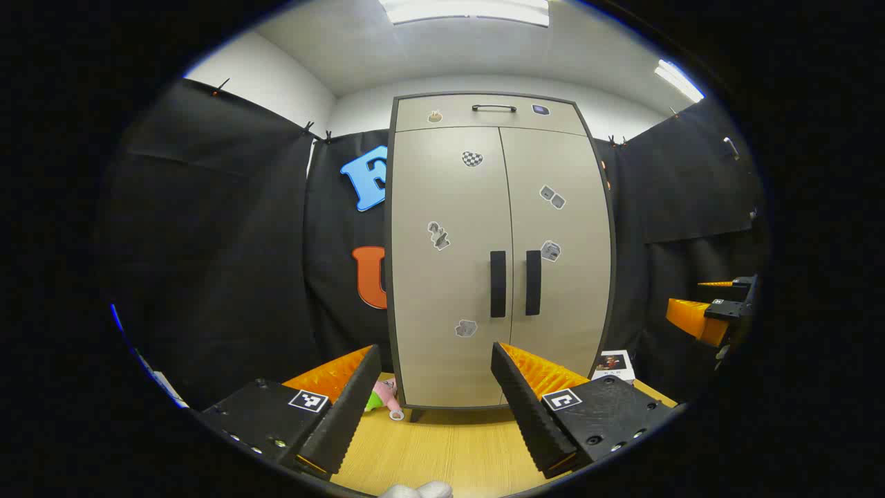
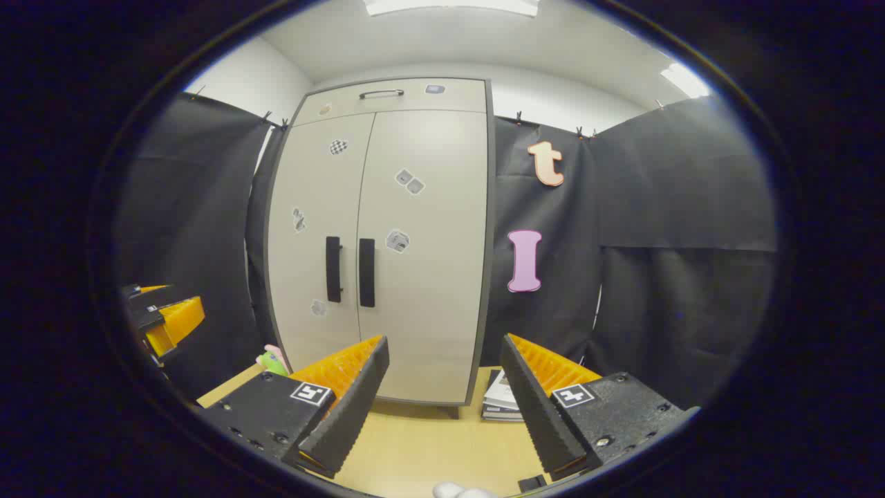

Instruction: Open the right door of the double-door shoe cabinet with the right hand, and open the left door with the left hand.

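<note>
A beige double-door shoe cabinet [image 1: 498, 207] [image 2: 387, 207] stands upright on a wooden table, both doors closed. Two dark vertical handles sit side by side at the middle seam: the left door handle [image 1: 498, 283] [image 2: 334, 269] and the right door handle [image 1: 533, 282] [image 2: 366, 272]. A drawer with a bar handle [image 1: 494, 108] [image 2: 381, 93] runs across the top. My left gripper [image 1: 430, 404] is open, held back from the cabinet, with nothing between its fingers. My right gripper [image 2: 448, 401] is also open and empty, short of the cabinet. The right gripper [image 1: 712, 315] also shows at the right edge of the left gripper view.
The wooden table [image 1: 449, 449] [image 2: 429, 443] carries a small toy [image 1: 382, 398] [image 2: 274, 360] at the cabinet's left foot and a booklet [image 1: 612, 365] [image 2: 503, 398] at its right foot. Black cloth walls close in on both sides and behind.
</note>
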Demonstrator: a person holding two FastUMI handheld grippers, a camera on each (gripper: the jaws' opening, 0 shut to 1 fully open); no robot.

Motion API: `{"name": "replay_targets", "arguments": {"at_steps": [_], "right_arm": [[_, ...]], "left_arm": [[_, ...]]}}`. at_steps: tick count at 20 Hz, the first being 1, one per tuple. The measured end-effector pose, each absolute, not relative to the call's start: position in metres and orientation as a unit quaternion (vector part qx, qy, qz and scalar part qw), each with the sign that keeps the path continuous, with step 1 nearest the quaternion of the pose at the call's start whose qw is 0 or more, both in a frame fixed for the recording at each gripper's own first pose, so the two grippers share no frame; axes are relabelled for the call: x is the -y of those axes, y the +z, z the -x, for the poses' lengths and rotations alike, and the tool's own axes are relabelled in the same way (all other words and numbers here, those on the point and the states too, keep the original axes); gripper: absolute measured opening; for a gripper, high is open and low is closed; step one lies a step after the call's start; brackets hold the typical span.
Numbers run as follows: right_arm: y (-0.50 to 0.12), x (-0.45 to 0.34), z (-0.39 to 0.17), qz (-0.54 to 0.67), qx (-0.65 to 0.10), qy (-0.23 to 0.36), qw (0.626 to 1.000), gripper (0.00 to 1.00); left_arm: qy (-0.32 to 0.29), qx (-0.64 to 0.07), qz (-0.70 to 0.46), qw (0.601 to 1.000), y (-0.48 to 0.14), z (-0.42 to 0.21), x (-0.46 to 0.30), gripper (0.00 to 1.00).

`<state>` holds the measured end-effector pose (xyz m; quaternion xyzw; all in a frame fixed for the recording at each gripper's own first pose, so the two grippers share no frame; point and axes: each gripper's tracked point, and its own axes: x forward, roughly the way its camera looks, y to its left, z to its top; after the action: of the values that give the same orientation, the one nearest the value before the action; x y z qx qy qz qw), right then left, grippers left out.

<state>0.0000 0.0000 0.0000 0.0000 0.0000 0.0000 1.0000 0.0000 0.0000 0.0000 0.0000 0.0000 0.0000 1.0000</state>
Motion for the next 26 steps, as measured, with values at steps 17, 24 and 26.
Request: {"name": "replay_targets", "arguments": {"at_steps": [17, 24, 26], "right_arm": [[0.003, -0.002, -0.006, 0.001, 0.002, -0.016, 1.000, 1.00], [0.018, -0.030, -0.052, -0.001, 0.015, 0.002, 1.000, 1.00], [0.022, -0.047, -0.076, -0.009, 0.010, 0.009, 1.000, 1.00]], "left_arm": [[-0.021, -0.011, -0.010, 1.000, -0.006, 0.008, -0.001, 0.96], [-0.012, -0.009, -0.017, 1.000, -0.005, 0.029, -0.013, 0.96], [0.000, -0.012, -0.017, 1.000, -0.005, 0.032, -0.019, 0.96]]}}
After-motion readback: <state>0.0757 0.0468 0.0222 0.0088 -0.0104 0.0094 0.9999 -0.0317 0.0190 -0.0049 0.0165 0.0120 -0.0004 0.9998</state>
